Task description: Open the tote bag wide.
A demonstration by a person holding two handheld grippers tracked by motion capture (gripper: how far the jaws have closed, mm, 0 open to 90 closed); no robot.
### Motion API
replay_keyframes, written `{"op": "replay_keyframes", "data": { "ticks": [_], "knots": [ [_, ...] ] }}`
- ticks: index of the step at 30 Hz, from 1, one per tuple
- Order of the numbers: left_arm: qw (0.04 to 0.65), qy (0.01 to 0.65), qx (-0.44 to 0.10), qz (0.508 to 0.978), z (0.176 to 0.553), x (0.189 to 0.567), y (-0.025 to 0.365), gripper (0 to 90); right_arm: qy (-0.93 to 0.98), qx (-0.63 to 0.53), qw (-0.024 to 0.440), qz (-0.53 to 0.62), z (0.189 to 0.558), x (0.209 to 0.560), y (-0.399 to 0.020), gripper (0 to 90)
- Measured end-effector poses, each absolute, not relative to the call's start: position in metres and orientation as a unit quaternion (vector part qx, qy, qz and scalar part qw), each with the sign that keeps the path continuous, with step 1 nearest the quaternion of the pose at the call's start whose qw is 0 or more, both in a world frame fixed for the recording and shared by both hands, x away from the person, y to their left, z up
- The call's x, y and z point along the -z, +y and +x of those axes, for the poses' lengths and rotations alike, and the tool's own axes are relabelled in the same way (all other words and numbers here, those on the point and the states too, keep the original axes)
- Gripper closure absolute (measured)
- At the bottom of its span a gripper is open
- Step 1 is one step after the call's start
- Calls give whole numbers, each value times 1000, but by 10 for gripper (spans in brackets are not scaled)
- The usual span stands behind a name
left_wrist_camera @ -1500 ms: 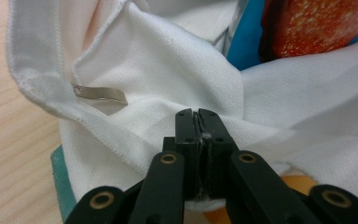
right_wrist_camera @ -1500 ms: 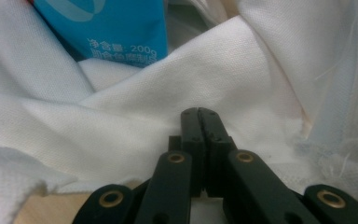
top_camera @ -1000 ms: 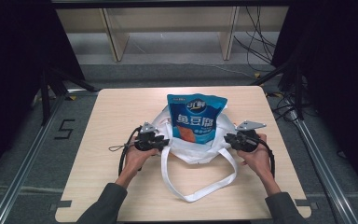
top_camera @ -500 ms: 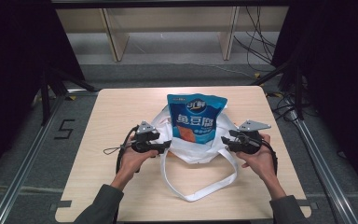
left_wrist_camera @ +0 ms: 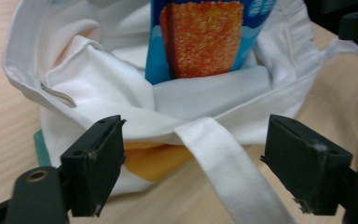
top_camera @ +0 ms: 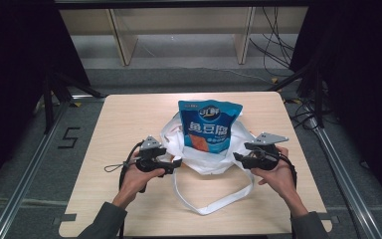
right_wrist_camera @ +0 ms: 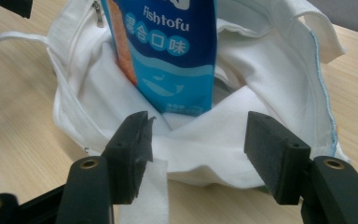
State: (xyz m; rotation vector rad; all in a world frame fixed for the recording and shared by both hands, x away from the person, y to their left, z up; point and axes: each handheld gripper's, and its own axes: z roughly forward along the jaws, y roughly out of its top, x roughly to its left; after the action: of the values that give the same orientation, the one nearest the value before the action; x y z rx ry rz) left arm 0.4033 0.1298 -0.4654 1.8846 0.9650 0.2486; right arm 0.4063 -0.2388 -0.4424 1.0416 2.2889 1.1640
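Note:
A white cloth tote bag (top_camera: 206, 154) lies crumpled on the wooden table (top_camera: 129, 114), its long strap (top_camera: 214, 201) looping toward the front edge. A blue Fishtofu snack pouch (top_camera: 209, 127) stands upright in the bag's mouth, its lower end tucked in the cloth (left_wrist_camera: 200, 42) (right_wrist_camera: 168, 51). My left gripper (top_camera: 175, 165) is open at the bag's left side, jaws astride the strap base and the rim (left_wrist_camera: 186, 126). My right gripper (top_camera: 237, 158) is open at the bag's right side, jaws wide around a fold of the rim (right_wrist_camera: 205, 135). Something yellow (left_wrist_camera: 156, 161) shows under the bag.
Pale shelving (top_camera: 179, 35) and loose cables (top_camera: 273, 50) lie beyond the table's far edge. Metal rails (top_camera: 25, 169) run along both sides of the table. A "5" mark (top_camera: 68, 138) is on the floor at left.
Both grippers have drawn slightly away from the bag toward the front of the table. The bag and pouch have stayed in place.

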Motion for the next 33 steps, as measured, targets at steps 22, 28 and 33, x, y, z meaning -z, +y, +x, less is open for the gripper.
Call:
{"op": "replay_keyframes", "data": {
  "ticks": [22, 28, 33],
  "knots": [
    [478, 390, -140, 774, 330, 484, 163, 153, 815, -411, 184, 365, 342, 450, -255, 364],
    [475, 379, -141, 782, 317, 488, 160, 154, 821, -406, 179, 358, 328, 461, -261, 350],
    [473, 372, -139, 786, 307, 490, 158, 154, 824, -397, 181, 362, 319, 465, -264, 337]
  ]
}}
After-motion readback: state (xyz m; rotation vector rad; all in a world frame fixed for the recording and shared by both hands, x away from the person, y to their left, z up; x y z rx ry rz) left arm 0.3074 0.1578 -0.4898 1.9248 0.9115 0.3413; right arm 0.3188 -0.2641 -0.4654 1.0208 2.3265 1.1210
